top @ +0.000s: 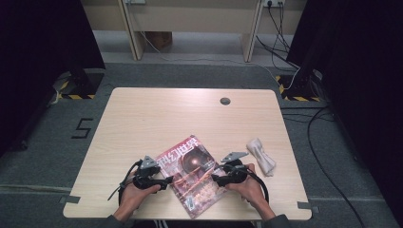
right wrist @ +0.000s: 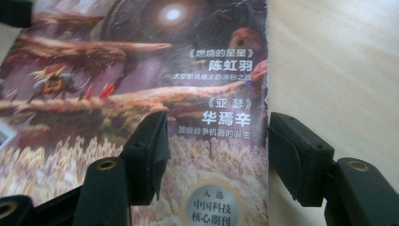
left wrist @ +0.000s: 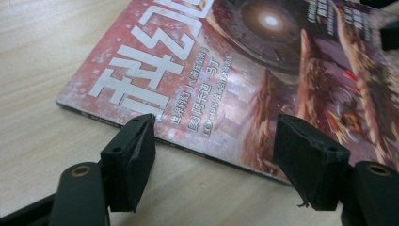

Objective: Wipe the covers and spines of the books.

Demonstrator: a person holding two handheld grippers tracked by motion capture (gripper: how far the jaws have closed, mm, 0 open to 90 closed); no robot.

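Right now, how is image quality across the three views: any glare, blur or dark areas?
High view: table evenly lit, surroundings very dark, magazine small but legible. Left gripper view: cover sharp near the title, softer toward the far edge, mild sheen. Right gripper view: dimmer, cover text readable, the near black tool slightly soft.

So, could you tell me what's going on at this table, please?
A person works a gripper in each hand on a closed magazine lying at the near edge of the table. The left gripper sits at the magazine's spine side, jaws open. The right gripper is at the opposite edge, with open jaws that straddle that edge. Neither grips it yet. A rolled cloth lies to the right.
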